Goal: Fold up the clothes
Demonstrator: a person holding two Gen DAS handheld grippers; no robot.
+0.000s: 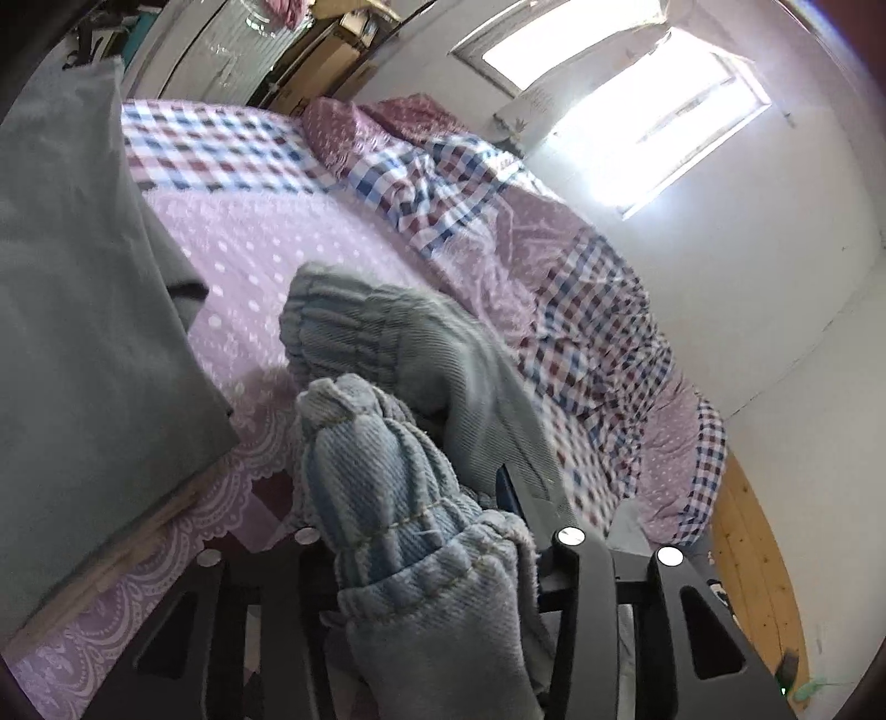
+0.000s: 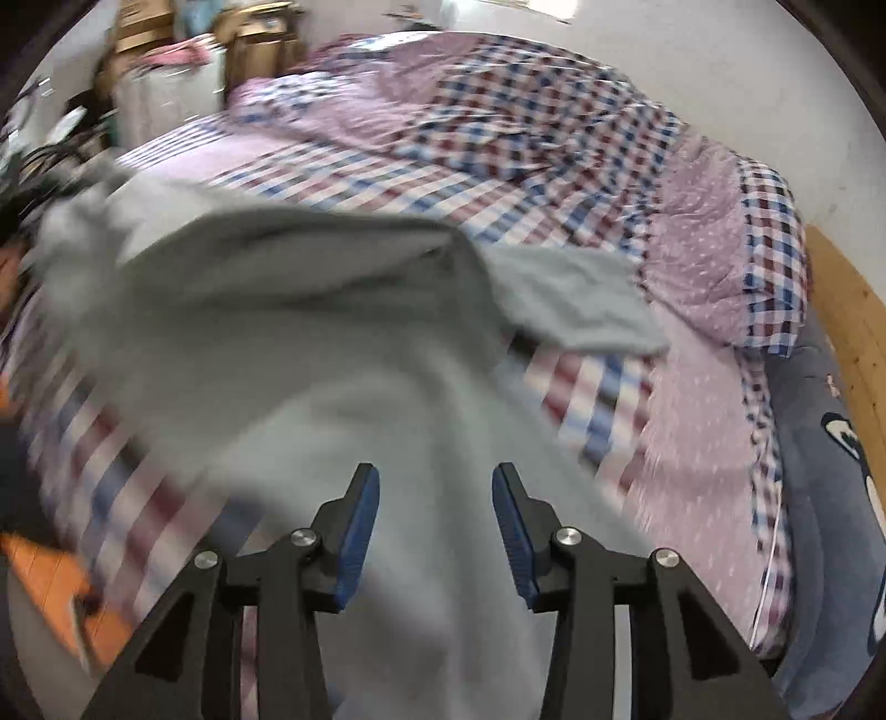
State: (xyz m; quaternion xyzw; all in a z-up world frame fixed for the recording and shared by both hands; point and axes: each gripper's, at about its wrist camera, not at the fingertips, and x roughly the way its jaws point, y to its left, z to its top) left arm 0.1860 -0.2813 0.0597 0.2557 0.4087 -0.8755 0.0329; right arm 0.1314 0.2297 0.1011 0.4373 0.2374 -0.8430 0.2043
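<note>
A grey-blue sweatshirt point(image 2: 332, 343) lies spread over the bed, blurred in the right wrist view. My right gripper point(image 2: 434, 471) hovers over it, open, its blue pads point(image 2: 360, 520) wide apart with nothing between them. In the left wrist view a ribbed cuff point(image 1: 360, 459) of the garment bunches up between the fingers of my left gripper point(image 1: 437, 482) and hides most of them. The jaws look shut on this cloth. A second ribbed band point(image 1: 354, 327) lies just beyond it. A wide flat grey panel point(image 1: 72, 277) fills the left side.
The bed point(image 1: 249, 249) has a pink dotted and checked sheet. A crumpled quilt point(image 1: 554, 277) in the same pattern is heaped along its far side under a bright window point(image 1: 637, 111). Wooden floor point(image 1: 758, 554) shows at the right, a blue-grey printed blanket point(image 2: 819, 498) along the bed edge, boxes point(image 2: 144, 22) behind.
</note>
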